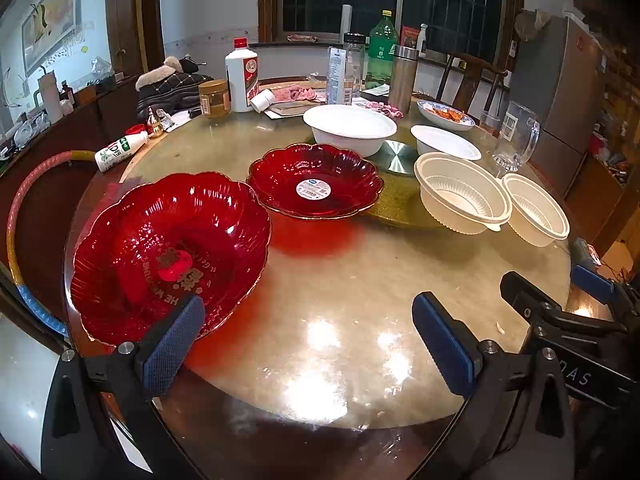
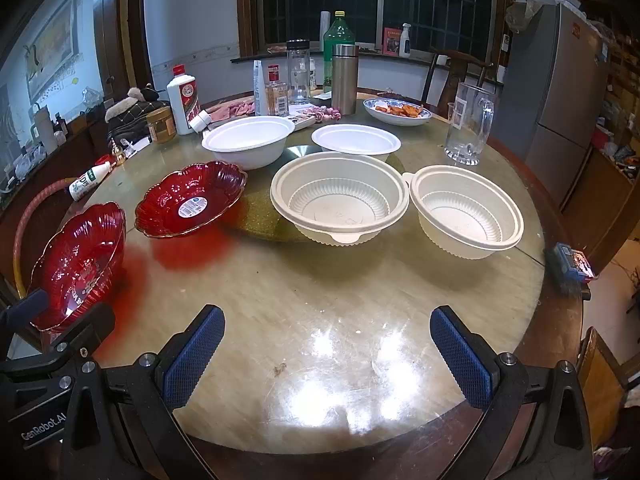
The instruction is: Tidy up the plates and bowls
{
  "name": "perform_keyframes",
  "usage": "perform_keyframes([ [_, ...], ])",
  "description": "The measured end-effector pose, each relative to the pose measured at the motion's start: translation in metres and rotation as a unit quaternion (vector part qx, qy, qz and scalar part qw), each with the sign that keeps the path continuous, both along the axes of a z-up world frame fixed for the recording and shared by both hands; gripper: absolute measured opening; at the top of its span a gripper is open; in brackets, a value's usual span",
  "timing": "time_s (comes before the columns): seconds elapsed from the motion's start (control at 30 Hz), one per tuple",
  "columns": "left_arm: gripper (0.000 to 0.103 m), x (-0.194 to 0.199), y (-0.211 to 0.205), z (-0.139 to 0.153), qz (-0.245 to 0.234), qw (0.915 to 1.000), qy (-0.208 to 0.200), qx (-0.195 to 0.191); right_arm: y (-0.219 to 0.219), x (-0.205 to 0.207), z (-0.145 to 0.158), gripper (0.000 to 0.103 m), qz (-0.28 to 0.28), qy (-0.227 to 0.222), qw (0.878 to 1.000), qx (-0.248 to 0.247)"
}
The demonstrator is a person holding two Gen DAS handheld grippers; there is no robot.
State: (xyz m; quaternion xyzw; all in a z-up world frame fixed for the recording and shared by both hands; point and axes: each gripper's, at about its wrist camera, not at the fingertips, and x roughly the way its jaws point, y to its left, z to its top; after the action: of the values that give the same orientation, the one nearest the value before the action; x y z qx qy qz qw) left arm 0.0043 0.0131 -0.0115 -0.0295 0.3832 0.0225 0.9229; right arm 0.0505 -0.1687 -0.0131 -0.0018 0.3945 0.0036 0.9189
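Two red scalloped glass plates lie on the round table: the near one (image 1: 168,256) (image 2: 80,264) at the left edge, the other (image 1: 316,180) (image 2: 192,204) with a white sticker farther in. Two cream ribbed bowls (image 2: 340,196) (image 2: 466,210) stand side by side, with two white bowls (image 2: 248,140) (image 2: 356,140) behind them. My left gripper (image 1: 312,344) is open above the table's near edge, its left finger over the near red plate's rim. My right gripper (image 2: 328,356) is open over bare tabletop, nothing between its fingers.
Bottles, jars, a steel flask (image 2: 344,78) and a dish of food (image 2: 398,112) crowd the table's far side. A glass pitcher (image 2: 470,124) stands at the right. A small white bottle (image 2: 90,180) lies at the left edge. A small box (image 2: 574,266) sits on the right rim.
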Motion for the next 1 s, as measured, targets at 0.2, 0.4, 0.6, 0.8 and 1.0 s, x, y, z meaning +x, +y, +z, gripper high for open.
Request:
perform_keyframes([
  [0.2,0.103,-0.0021,-0.0008,0.0011,-0.004,1.0,-0.002,0.0,0.0006,-0.002,0.0015,0.103,-0.002,-0.004,1.0,-0.001],
  [0.4,0.103,-0.0039,-0.0018,0.0023,-0.005,1.0,-0.003,0.0,0.0012,-0.0027,0.0015,0.103,-0.004,-0.006,1.0,-0.004],
  [0.6,0.103,-0.0052,-0.0034,0.0039,-0.008,1.0,-0.006,0.0,-0.0004,-0.004,0.0031,0.103,-0.005,-0.007,1.0,-0.005],
  [0.8,0.103,-0.0054,-0.0042,0.0043,-0.008,0.9999,-0.006,-0.001,-0.0008,-0.0049,0.0039,0.103,-0.005,-0.008,1.0,-0.005],
  [1.0,0.103,-0.0058,-0.0051,0.0047,-0.008,0.9999,-0.006,0.001,-0.001,-0.0048,0.0039,0.103,-0.005,-0.007,1.0,-0.005],
])
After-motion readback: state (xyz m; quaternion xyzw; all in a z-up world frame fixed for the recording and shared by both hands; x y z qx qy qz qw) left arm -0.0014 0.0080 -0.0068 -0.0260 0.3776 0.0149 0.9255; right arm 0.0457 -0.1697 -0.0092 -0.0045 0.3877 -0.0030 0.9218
